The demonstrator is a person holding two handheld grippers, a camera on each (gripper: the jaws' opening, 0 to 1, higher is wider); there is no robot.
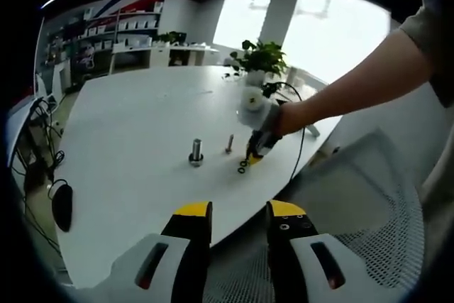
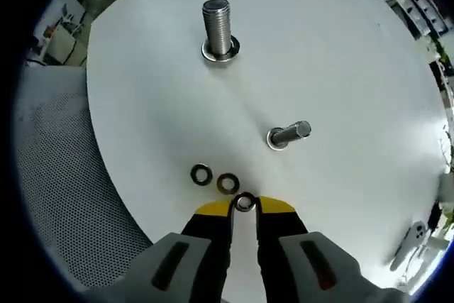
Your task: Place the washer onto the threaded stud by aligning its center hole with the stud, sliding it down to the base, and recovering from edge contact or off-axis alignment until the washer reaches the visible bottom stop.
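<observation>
On the white table [image 2: 340,90] two bolts stand head-down with their threads pointing up: a thick large bolt [image 2: 218,31] farther from the right tool, with a washer already lying around its base, and a slimmer small bolt [image 2: 288,135] nearer and off to the right in the right gripper view. Two loose washers [image 2: 214,179] lie flat side by side on the table, just in front of the right tool [image 2: 245,207]. That tool's yellow-tipped jaws are closed in on a third washer [image 2: 245,202], pinching it at their very tips low over the table, beside the loose pair. In the left gripper view the left tool [image 1: 238,212] hangs off the near edge of the table with its jaws spread apart and nothing between them. The same view shows the right tool from across the table, a bare arm [image 1: 355,83] reaching in to hold it, its tips down at the washers. A mesh chair back [image 1: 369,218] sits by the table edge, a potted plant [image 1: 261,58] stands at the far side, and a dark computer mouse [image 1: 62,207] lies near the left edge.
</observation>
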